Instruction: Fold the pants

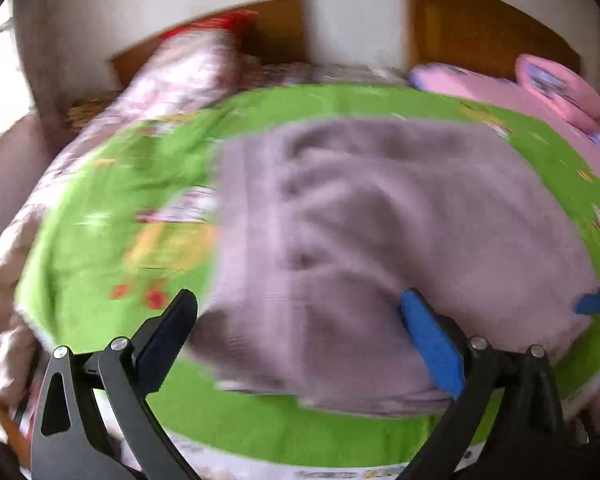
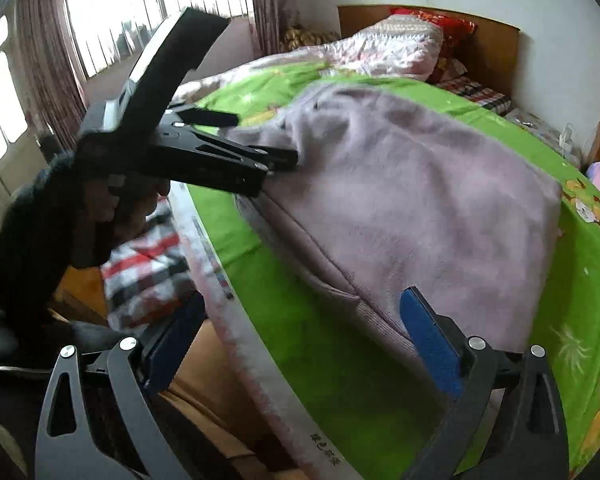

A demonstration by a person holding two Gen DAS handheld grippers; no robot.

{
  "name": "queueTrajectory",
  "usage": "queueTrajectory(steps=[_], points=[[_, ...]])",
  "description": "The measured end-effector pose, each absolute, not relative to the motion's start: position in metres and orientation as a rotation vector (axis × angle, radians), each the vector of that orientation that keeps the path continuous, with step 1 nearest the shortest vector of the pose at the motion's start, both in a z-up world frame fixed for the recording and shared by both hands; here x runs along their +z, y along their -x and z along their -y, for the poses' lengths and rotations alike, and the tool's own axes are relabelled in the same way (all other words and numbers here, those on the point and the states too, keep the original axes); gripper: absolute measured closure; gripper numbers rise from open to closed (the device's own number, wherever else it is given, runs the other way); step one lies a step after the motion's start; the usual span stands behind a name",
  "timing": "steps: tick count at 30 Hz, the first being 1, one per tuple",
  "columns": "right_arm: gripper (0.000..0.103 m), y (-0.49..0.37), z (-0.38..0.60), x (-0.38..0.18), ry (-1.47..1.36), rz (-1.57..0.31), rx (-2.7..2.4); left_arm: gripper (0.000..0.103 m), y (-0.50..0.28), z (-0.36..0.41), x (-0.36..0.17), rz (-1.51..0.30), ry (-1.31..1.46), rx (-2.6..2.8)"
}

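Observation:
The lilac fleece pants (image 1: 380,220) lie folded in a thick pile on a green printed sheet (image 1: 112,200); this view is blurred. My left gripper (image 1: 300,320) is open wide over the pile's near edge, its blue-padded right finger (image 1: 428,340) against the fabric. In the right wrist view the pants (image 2: 420,180) fill the middle. My right gripper (image 2: 300,320) is open at the pile's near corner, with one pad (image 2: 428,340) at the cloth and the other off the bed's edge. A hand holds the left gripper (image 2: 260,144), whose tips touch the far-left side of the pile.
The green sheet (image 2: 320,360) covers a bed whose white edge (image 2: 236,320) runs along the left. A pink floral quilt (image 2: 388,48) and wooden headboard (image 2: 492,52) are at the back, a pink pillow (image 1: 560,88) to the right, and a plaid cloth (image 2: 148,268) beside the bed.

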State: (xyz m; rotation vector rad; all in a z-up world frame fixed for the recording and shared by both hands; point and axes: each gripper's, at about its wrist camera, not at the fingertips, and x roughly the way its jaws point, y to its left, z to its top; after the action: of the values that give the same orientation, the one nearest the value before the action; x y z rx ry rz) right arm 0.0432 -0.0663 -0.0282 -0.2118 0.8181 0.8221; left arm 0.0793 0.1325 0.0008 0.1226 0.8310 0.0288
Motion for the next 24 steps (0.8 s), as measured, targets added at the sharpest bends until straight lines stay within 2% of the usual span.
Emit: queueTrajectory(steps=[3, 6, 8, 10, 14, 20, 24], points=[[0.007, -0.059, 0.068, -0.015, 0.132, -0.737, 0.828, 0.002, -0.08, -0.14, 0.027, -0.745, -0.022, -0.005], [0.007, -0.084, 0.047, -0.025, 0.054, -0.779, 0.848, 0.002, -0.101, -0.113, 0.028, -0.749, -0.078, -0.081], [0.005, -0.086, 0.029, -0.037, 0.077, -0.832, 0.888, 0.002, -0.13, -0.101, 0.009, -0.83, -0.178, -0.046], [0.005, -0.068, 0.018, -0.042, 0.186, -0.807, 0.888, 0.001, -0.142, -0.107, -0.01, -0.911, -0.22, 0.017], [0.006, -0.05, 0.03, -0.033, 0.188, -0.789, 0.905, 0.001, -0.122, -0.138, -0.006, -0.909, -0.042, 0.002], [0.004, -0.057, 0.042, -0.043, 0.14, -0.817, 0.836, 0.001, -0.103, -0.148, -0.005, -0.868, -0.035, 0.033], [0.004, -0.04, 0.057, -0.021, 0.075, -0.783, 0.878, 0.001, -0.079, -0.136, 0.011, -0.781, -0.096, 0.094]])
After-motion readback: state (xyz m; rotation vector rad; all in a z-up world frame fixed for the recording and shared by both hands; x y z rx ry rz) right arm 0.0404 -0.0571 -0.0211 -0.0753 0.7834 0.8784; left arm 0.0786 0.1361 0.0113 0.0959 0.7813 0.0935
